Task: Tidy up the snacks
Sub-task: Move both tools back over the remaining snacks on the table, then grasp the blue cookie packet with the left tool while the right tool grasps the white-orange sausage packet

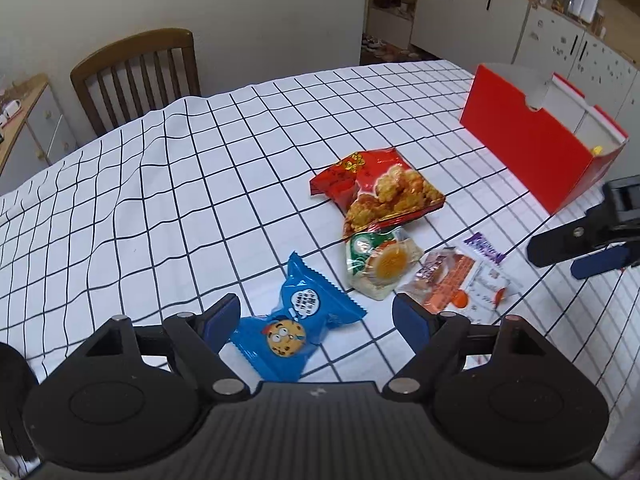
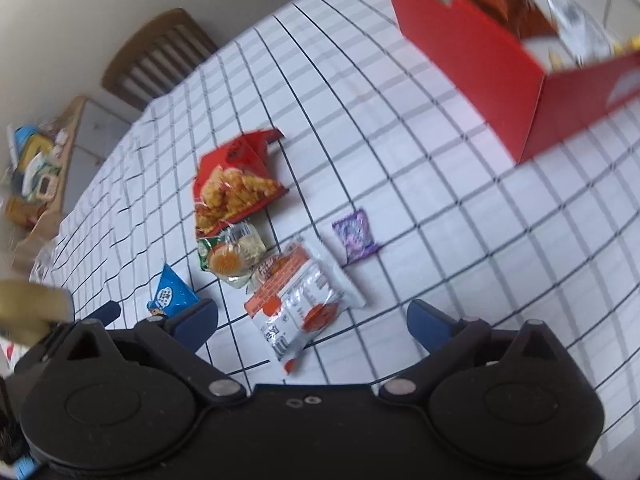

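Note:
Loose snacks lie on the checked tablecloth (image 1: pixel 168 184). A blue cookie packet (image 1: pixel 296 320) rests between the spread fingers of my left gripper (image 1: pixel 316 320), which is open and not touching it. Beyond it lie a red fried-snack bag (image 1: pixel 380 188), a green and white round-cake packet (image 1: pixel 380 264), an orange and white packet (image 1: pixel 460 284) and a small purple packet (image 1: pixel 486 249). My right gripper (image 2: pixel 316 322) is open above the orange and white packet (image 2: pixel 300 292), holding nothing. The red box (image 2: pixel 480 64) at the right holds several snacks.
A wooden chair (image 1: pixel 140 76) stands at the table's far edge. White cabinets (image 1: pixel 500 12) line the back wall and a cluttered side cabinet (image 2: pixel 36 176) sits at the left. The right gripper shows at the right edge of the left wrist view (image 1: pixel 580 240).

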Available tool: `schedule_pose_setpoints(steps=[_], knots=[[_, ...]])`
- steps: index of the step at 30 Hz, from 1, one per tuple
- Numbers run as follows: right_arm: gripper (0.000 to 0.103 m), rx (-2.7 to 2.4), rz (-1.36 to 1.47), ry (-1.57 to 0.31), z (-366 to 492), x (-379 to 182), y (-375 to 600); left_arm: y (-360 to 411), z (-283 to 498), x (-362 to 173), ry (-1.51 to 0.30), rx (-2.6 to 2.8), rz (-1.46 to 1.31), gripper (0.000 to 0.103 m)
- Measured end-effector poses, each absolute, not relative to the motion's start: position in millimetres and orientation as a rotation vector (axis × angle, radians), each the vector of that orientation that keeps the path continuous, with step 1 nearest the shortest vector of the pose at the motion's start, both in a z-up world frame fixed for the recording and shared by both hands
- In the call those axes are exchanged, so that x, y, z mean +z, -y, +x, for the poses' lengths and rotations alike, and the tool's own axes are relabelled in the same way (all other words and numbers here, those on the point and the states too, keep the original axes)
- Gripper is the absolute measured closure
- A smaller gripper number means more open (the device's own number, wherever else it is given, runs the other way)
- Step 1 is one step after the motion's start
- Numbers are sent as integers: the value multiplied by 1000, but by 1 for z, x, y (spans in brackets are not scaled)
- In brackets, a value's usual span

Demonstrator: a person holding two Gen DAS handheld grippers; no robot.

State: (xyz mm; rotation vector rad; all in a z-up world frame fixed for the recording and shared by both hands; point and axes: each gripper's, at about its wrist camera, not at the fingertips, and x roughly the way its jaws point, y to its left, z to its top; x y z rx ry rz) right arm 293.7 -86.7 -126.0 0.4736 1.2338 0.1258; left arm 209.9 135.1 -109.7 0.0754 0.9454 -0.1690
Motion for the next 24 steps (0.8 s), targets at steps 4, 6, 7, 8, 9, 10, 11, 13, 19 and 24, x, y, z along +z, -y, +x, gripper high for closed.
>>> schedule_pose_setpoints(steps=[4,6,7,8,9,10,11,13,19,24], knots=[[5,68,537,-1281,302,-141,76,-141,215,-117,-957,-167,65,20],[5,30,544,-1301,308,-147,71,-143,217,-119,-963,-166,55,20],[5,12,547,-1306,310,-149,70,-144,218,-120,-965,-167,51,20],[5,-7,544,-1311,312,-152,69,-144,219,-121,-965,-167,51,20],[5,-25,542,-1317,313,-155,67,-145,220,-122,-965,-169,52,20],[6,-42,543,-1322,315,-159,67,-145,221,-123,-965,-171,56,20],[6,-62,547,-1325,316,-161,67,-145,221,-123,-965,-174,60,20],[6,-83,549,-1330,320,-166,66,-144,223,-125,-969,-184,66,20],[6,-114,502,-1335,328,-171,55,-150,227,-129,-979,-184,50,20],[6,-106,473,-1342,328,-174,50,-155,231,-132,-984,-178,33,20]])
